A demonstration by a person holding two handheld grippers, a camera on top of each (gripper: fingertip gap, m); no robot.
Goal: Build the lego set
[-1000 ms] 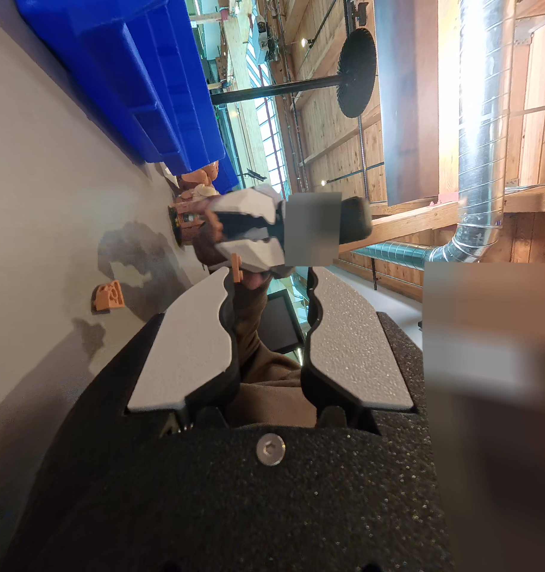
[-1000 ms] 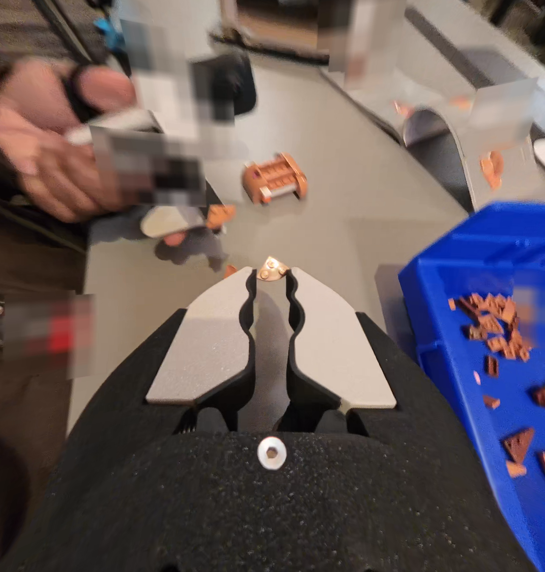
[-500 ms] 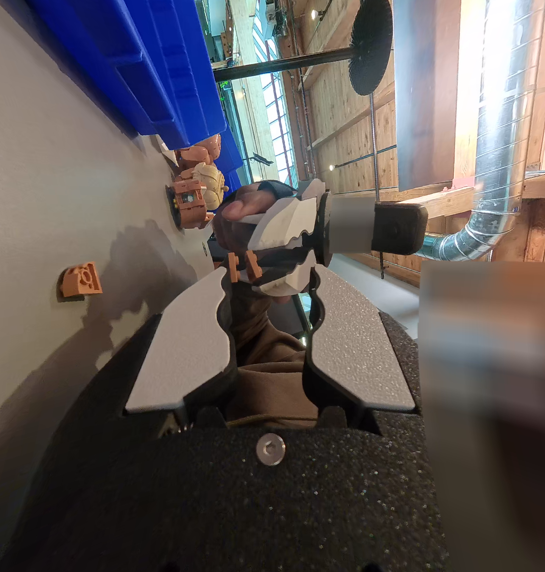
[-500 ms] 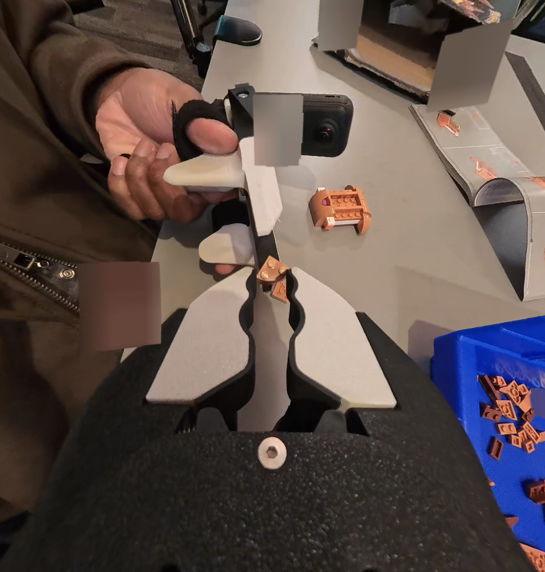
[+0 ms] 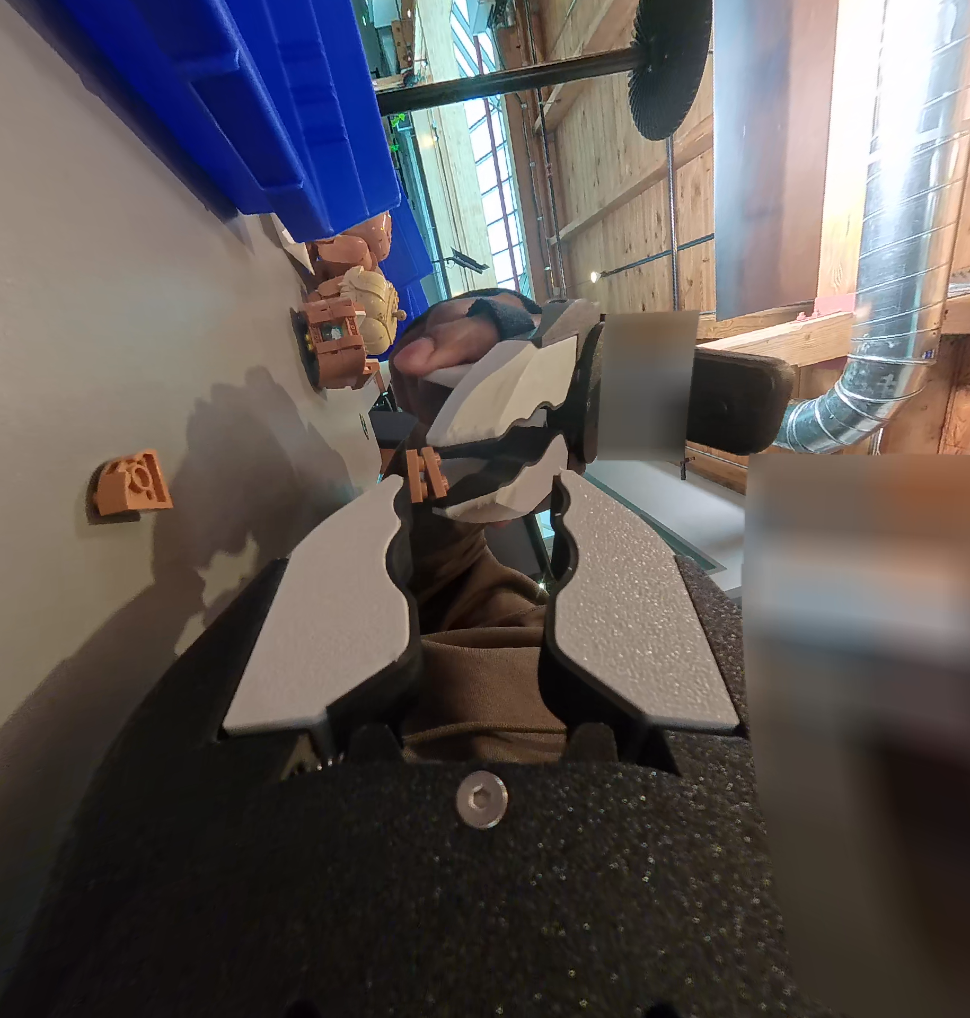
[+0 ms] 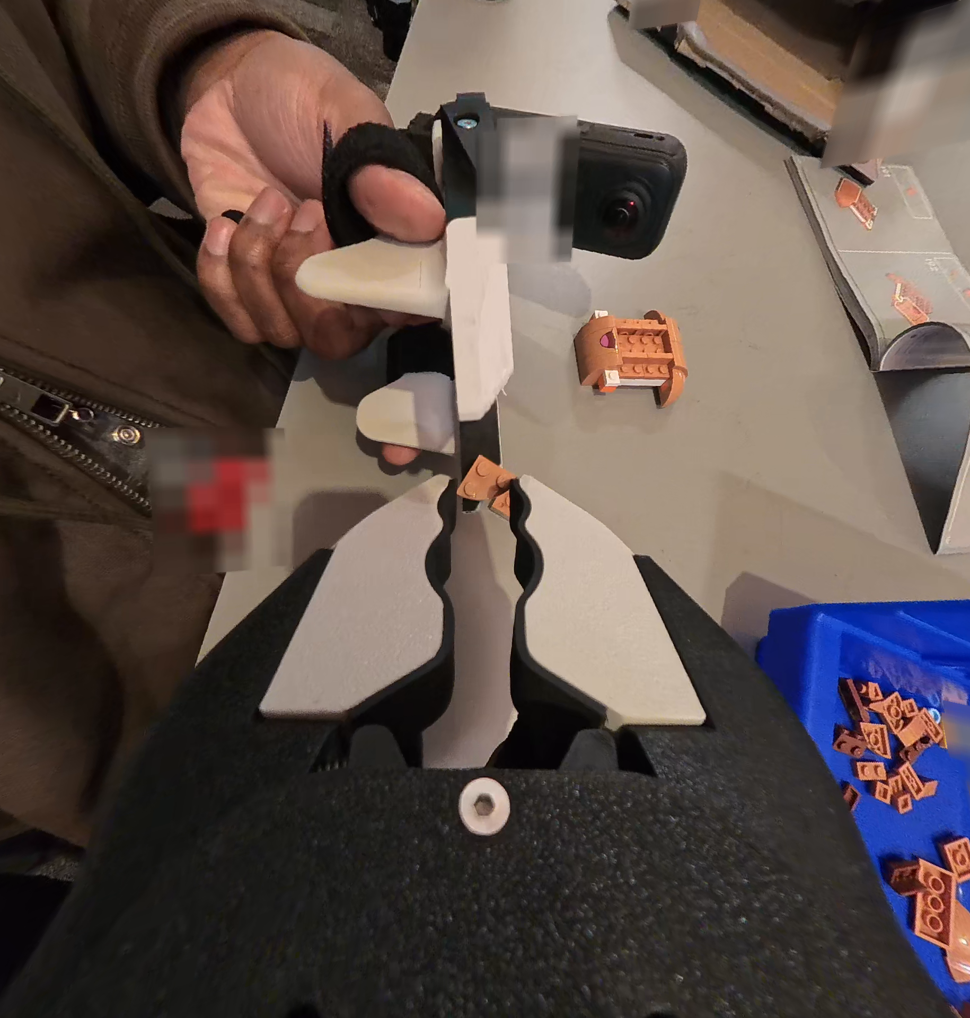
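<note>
My right gripper (image 6: pixel 481 486) is clamped on two small orange plates (image 6: pixel 481 478), pinched at the very fingertips, above the tabletop (image 6: pixel 692 496) near its left edge. The plates are the pieces I am working with. In the left wrist view they (image 5: pixel 425 476) stand on edge, side by side, just off one tip of my left gripper (image 5: pixel 477 482).

The left gripper's fingers are spread wide with nothing between them. In the right wrist view it (image 6: pixel 480 440) comes down edge-on, held by a hand (image 6: pixel 284 220), and its tip ends right at the plates. I cannot tell whether it touches them.

A small orange build (image 6: pixel 629 355) lies on the tabletop beyond the grippers, well apart from them and towards the middle. A blue bin (image 6: pixel 802 650) of loose brown and orange bricks (image 6: pixel 890 738) sits at the right. An open booklet (image 6: pixel 912 264) lies towards the far right edge.

The left wrist view also shows finished brown and cream models (image 5: pixel 342 341) by another bin (image 5: pixel 240 110).
</note>
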